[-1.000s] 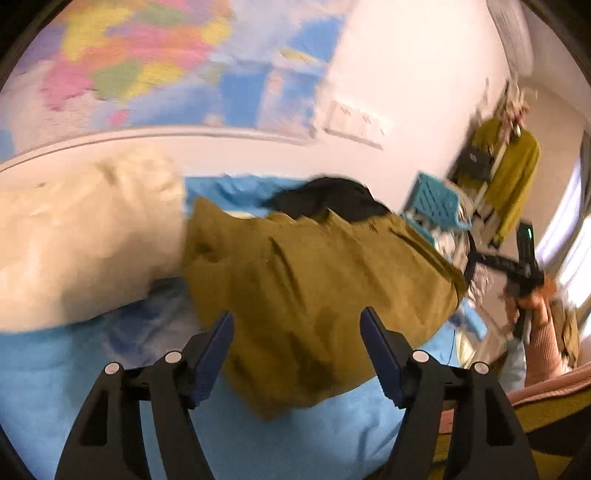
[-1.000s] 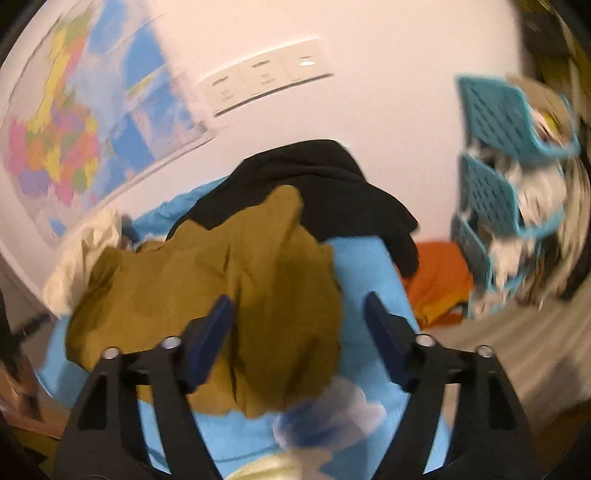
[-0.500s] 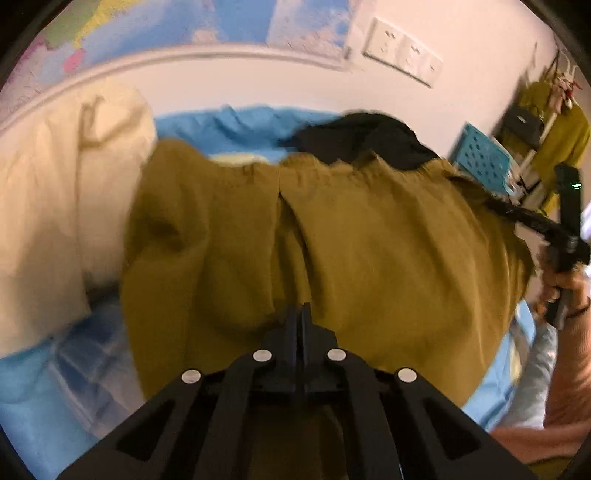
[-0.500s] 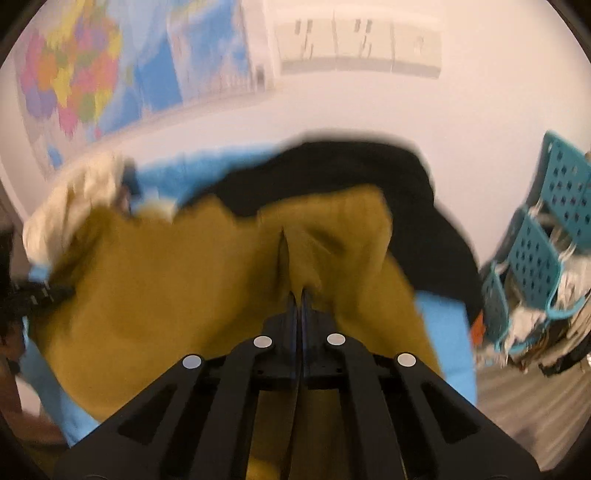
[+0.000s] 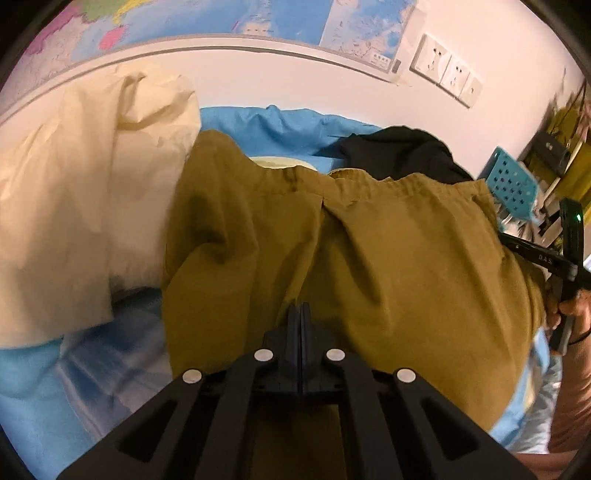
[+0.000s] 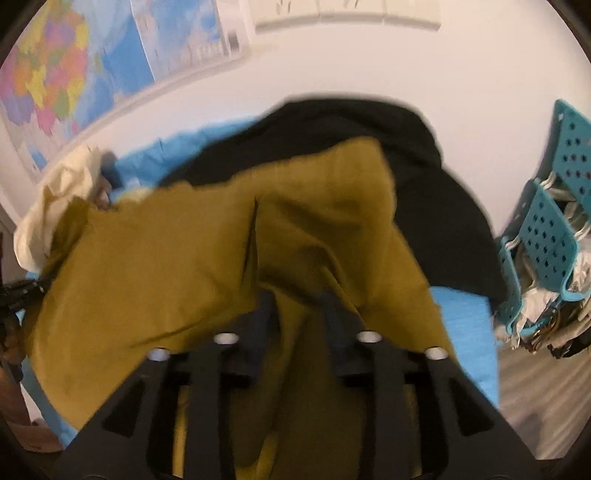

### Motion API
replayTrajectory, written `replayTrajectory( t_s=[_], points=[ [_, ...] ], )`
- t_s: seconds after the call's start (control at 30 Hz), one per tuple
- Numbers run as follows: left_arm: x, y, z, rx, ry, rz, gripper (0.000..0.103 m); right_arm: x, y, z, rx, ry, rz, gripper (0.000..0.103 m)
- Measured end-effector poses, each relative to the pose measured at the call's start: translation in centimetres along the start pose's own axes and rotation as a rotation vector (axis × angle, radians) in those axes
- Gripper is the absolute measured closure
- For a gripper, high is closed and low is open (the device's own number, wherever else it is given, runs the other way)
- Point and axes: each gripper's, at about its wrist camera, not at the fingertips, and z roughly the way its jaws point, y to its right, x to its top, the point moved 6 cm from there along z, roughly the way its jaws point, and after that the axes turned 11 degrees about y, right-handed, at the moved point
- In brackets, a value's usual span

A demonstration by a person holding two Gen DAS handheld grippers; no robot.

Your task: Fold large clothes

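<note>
An olive-green garment (image 5: pixel 369 251) lies spread over the blue-covered bed (image 5: pixel 280 122); it also fills the right wrist view (image 6: pixel 166 251). My left gripper (image 5: pixel 303 314) is shut on a fold of the olive garment near its near edge. My right gripper (image 6: pixel 295 299) has its jaws parted a little, with olive cloth bunched between the fingers; the view is blurred. The right gripper's body shows at the far right of the left wrist view (image 5: pixel 543 258), at the garment's other end.
A cream garment (image 5: pixel 81 192) lies heaped to the left. A black garment (image 5: pixel 399 155) lies behind the olive one, near the wall. Teal plastic baskets (image 6: pixel 546 236) with clutter stand at the right. A map (image 5: pixel 221 22) hangs on the wall.
Both grippers went from open above the olive garment to shut on it half a second ago. Now the right jaws have parted slightly; the left stays shut. The cloth is pulled wider.
</note>
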Motion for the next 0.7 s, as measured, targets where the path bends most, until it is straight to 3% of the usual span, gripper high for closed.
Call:
replayTrajectory(
  t_s=[0.03,0.1,0.27,0.37,0.53,0.63,0.7],
  points=[
    [-0.1,0.0,-1.0,-0.026,0.016,-0.011,0.101,0.2,0.1,-0.8,0.001,0.023,-0.001,0.065],
    [-0.3,0.7,-2.4,-0.057,0.044,0.004,0.087,0.5,-0.2,-2.9,0.024,0.068,0.000,0.062],
    [-1.3,2.1,-2.7,-0.093,0.026,0.055,0.083,0.3,-3.4,-3.4,0.108,0.070,-0.049,0.062],
    [-1.9,1.4,-0.2,-0.074,-0.026,0.019,0.085,-0.2,-4.2,-0.7,0.114,0.016,-0.072,0.068],
    [-1.3,-0.4,1.3,-0.067,-0.027,-0.048,0.102,-0.7,-4.0,5.1,0.065,-0.062,-0.079,0.078],
    [-1.4,-0.8,1.4,-0.080,-0.032,-0.077,0.102,-0.6,-4.1,5.8,0.048,-0.080,-0.086,0.078],
    [-1.4,-0.4,0.7,-0.049,-0.008,-0.046,0.102,-0.4,-4.2,4.7,0.044,-0.060,-0.091,0.078]
  ],
)
